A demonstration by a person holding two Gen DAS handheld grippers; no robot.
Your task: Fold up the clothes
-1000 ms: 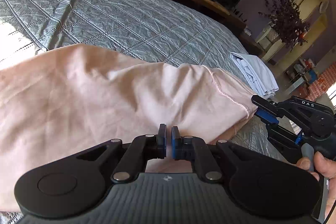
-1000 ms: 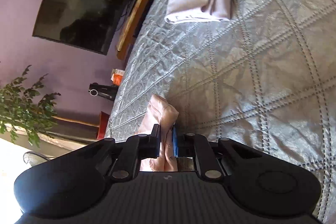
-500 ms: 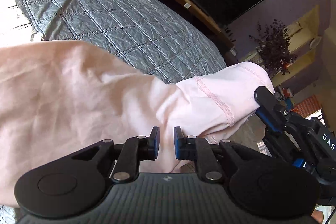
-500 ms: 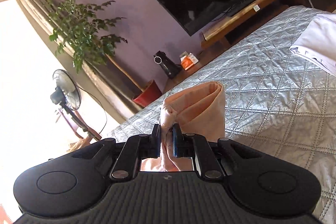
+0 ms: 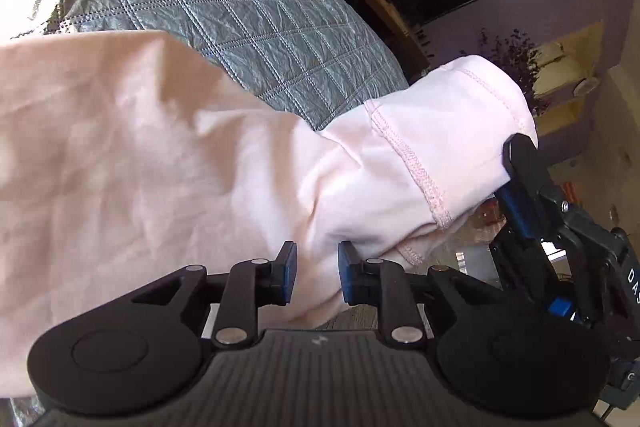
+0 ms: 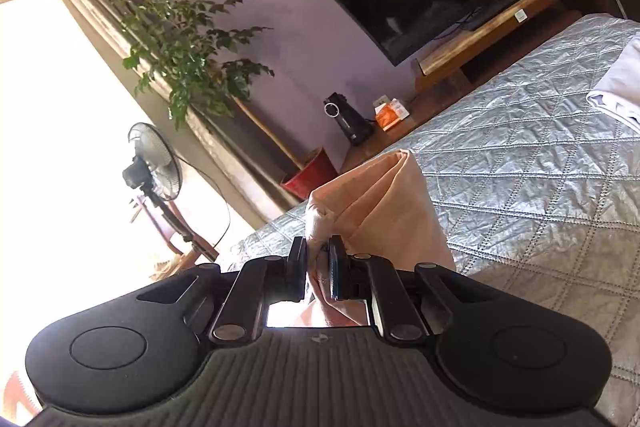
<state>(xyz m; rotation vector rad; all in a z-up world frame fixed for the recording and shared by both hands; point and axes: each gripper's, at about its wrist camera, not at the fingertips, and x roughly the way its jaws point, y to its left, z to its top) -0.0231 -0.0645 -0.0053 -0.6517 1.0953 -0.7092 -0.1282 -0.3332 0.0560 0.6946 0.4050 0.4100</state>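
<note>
The quilted grey bedspread (image 5: 224, 7) fills the upper left of the left wrist view and the right half of the right wrist view. Across it lies the pink garment (image 5: 132, 163), which takes up the whole left and centre of the left wrist frame; its long axis runs from the left edge toward the right, where it narrows into a hemmed cuff end (image 5: 452, 131) lifted off the bed at the right centre.

That raised end is in the right gripper (image 6: 319, 257), whose pads are clamped on a bunched fold of the pink cloth at the lower centre of its own view; the same tool appears at the right edge of the left wrist view, its black finger pressed against the cuff.

The left gripper (image 5: 316, 277) sits at the lower centre of its frame with its jaws opening. Pink fabric lies in the gap between them, but the blue pads (image 5: 289, 279) stand off from it on both sides, so it grips nothing.

Judged from this, the right gripper is the one at the free end and the left the one nearer the body of the garment, so the fold turns on carrying the cuff leftward along that axis.

A folded pale garment (image 6: 618, 95) rests on the bedspread at the right edge of the right wrist view.
</note>
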